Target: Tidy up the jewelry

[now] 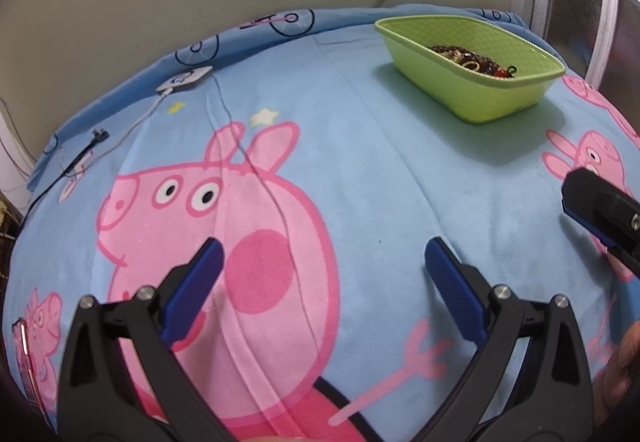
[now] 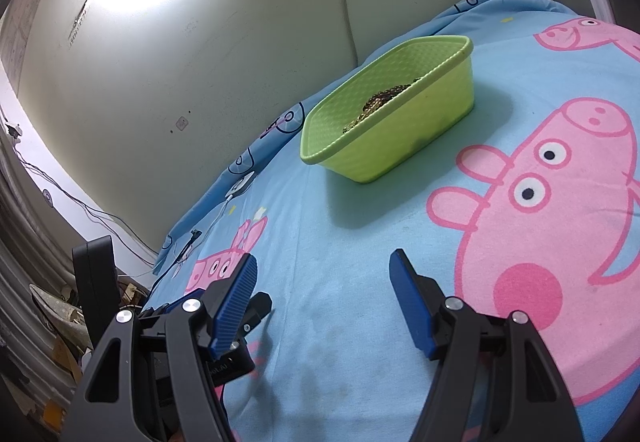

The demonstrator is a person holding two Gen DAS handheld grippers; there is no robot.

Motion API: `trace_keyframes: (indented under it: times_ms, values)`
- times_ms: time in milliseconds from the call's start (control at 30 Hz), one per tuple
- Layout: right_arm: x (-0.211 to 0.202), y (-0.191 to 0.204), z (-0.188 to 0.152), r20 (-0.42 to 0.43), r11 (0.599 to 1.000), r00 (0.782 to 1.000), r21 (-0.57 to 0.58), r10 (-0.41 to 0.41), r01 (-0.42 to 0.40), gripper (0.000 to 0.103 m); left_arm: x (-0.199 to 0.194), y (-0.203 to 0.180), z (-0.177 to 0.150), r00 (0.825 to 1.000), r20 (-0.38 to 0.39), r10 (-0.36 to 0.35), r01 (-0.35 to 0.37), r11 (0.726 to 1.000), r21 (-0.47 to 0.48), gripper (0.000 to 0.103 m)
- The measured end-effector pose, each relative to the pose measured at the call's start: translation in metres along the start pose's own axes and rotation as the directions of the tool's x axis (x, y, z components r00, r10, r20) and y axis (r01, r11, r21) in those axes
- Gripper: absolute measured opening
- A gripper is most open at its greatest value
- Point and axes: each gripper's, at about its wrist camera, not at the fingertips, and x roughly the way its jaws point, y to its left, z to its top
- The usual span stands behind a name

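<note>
Both tongs, the left tongs (image 1: 322,270) and the right tongs (image 2: 322,296), gape wide over the bed and grip nothing, so by my judgement the sorting has not visibly begun or is between picks. All the jewellery in view, a dark tangled heap of gold-toned chains and beads (image 1: 472,61), lies inside the lime-green rectangular plastic basket (image 1: 496,97). That basket sits toward the far edge of the blue cartoon-pig bedsheet (image 1: 360,161), near the wall, well apart from both tongs.
</note>
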Motion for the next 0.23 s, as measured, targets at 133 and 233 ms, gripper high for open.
trace_keyframes:
  times_ms: [133,233]
  values:
    - [0.001,0.004,0.000,0.007,0.999,1.000,-0.023,-0.027,0.027,0.053,0.005,0.006,0.001,1.000,-0.025,-0.003,0.002,0.999,-0.032,0.097]
    - [0.007,0.011,0.000,-0.015,0.997,0.998,-0.057,-0.061,0.060,0.055,0.006,0.011,0.003,0.999,-0.017,0.028,-0.029,0.998,-0.052,0.097]
